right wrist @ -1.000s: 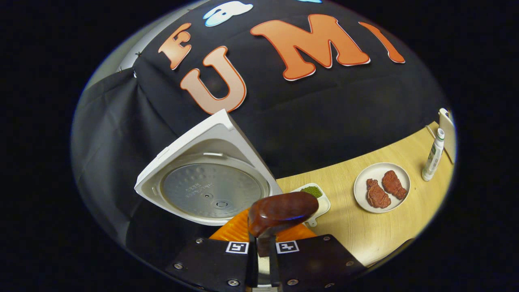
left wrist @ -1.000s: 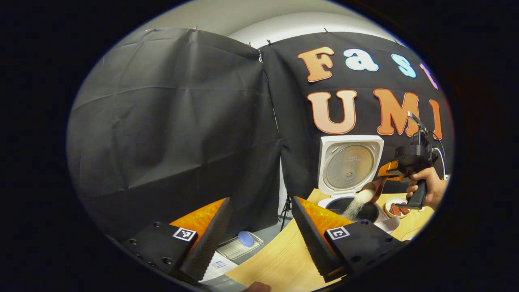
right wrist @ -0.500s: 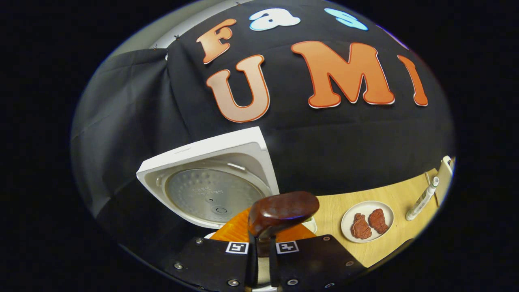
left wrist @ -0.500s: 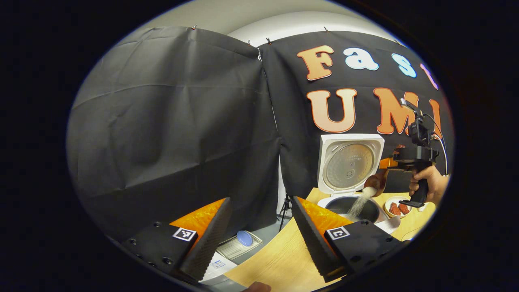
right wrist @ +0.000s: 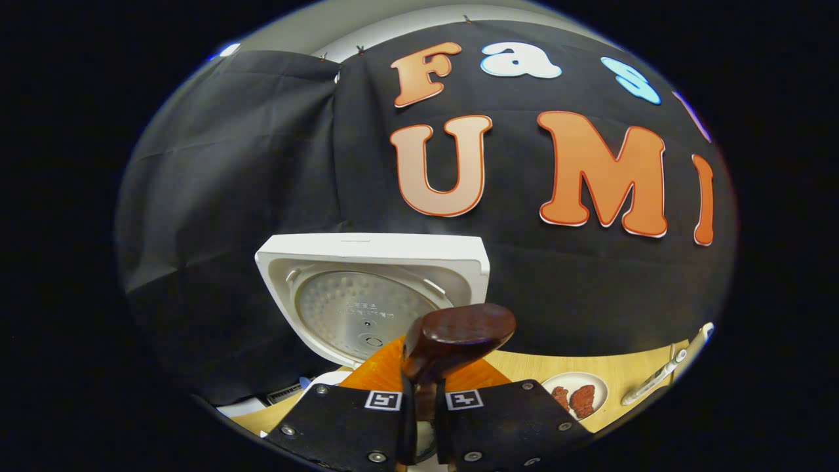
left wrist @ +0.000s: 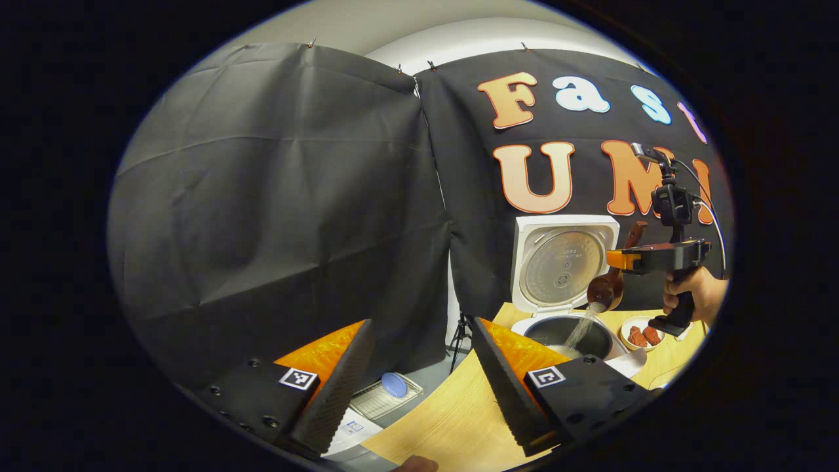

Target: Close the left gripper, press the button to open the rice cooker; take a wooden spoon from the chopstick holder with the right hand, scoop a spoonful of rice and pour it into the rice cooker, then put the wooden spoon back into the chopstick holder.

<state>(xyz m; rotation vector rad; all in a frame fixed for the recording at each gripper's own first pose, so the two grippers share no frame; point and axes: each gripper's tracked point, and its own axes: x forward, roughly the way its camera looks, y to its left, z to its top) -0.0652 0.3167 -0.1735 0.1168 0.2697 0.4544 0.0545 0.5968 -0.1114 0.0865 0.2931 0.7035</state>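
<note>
The right gripper [left wrist: 623, 261] is pinching the wooden spoon [left wrist: 606, 288] by its stiff handle, pouring rice [left wrist: 580, 328] into the open rice cooker [left wrist: 567, 331] at the far right. The left gripper [left wrist: 419, 367] is waiting with jaws spread. The spoon is probably light and smooth, so the handle needs a firm hold.

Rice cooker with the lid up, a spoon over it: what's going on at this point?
A person's hand holds the right gripper, shut on a wooden spoon tipped over the open rice cooker. Rice streams from the spoon's bowl into the pot, so the pour is under way. The lid stands upright behind. The left gripper is open, holds nothing and hangs off to the side over the table's edge. The spoon is not yet returned.
</note>
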